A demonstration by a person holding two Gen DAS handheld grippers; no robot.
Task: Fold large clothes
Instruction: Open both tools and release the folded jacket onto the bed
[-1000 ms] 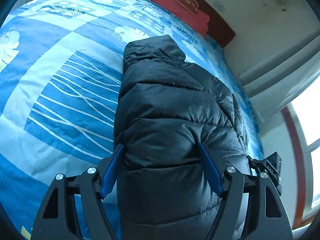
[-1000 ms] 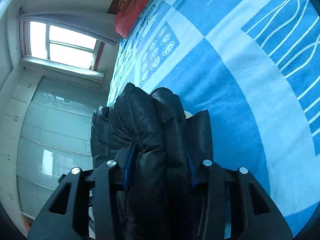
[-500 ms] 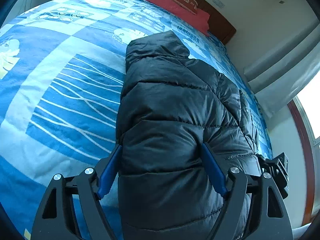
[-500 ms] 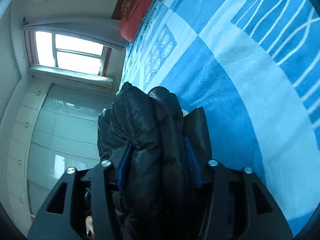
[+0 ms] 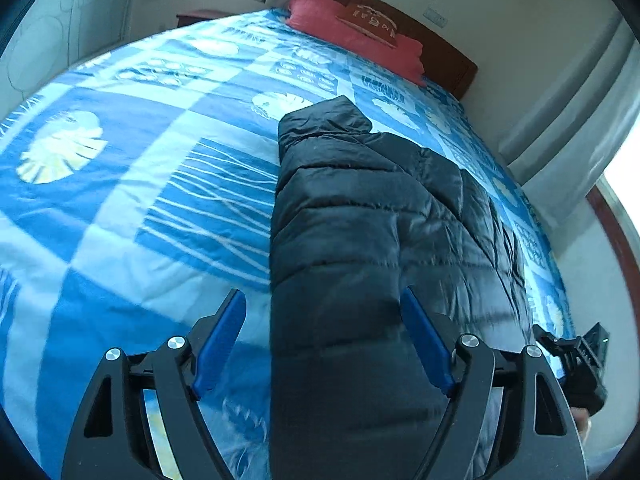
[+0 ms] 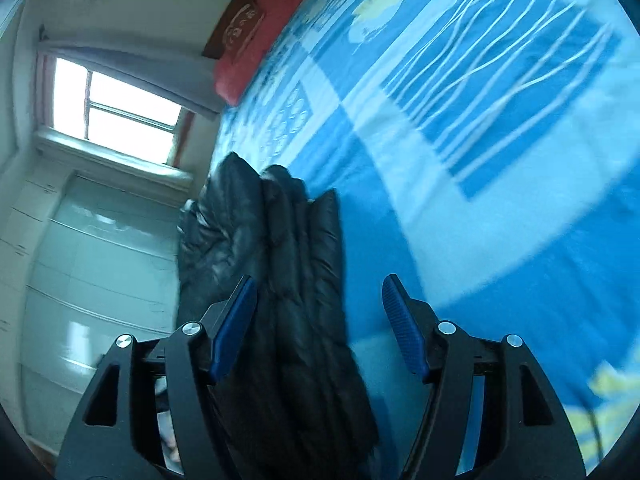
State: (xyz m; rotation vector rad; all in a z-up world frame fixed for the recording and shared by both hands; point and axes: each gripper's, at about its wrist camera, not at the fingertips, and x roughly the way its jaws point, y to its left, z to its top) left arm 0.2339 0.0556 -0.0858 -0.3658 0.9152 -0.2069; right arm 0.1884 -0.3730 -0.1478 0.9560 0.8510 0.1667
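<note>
A black puffer jacket [image 5: 352, 232] lies folded in a long bundle on the blue patterned bedspread [image 5: 132, 184]. My left gripper [image 5: 322, 292] stands open over its near end. Its left pad [image 5: 220, 340] is clear of the fabric, and its right pad [image 5: 424, 344] lies against the jacket's top. In the right wrist view the jacket [image 6: 288, 264] shows edge-on as stacked layers. My right gripper [image 6: 320, 278] has its jaws opening around that edge. The layers sit close to its left pad [image 6: 234, 324], and its right pad [image 6: 402, 324] hangs over bare bedspread [image 6: 460, 208].
A red pillow [image 5: 356, 36] and a dark wooden headboard [image 5: 440, 44] are at the far end of the bed. A bright window [image 6: 116, 112] and pale wardrobe doors [image 6: 92, 280] stand beyond the bed's edge. Part of the other gripper [image 5: 580, 364] shows at the right.
The right jaws have opened and let go of the jacket's edge, and that gripper has shifted sideways. The left gripper has drawn back and up; its left pad no longer touches the jacket.
</note>
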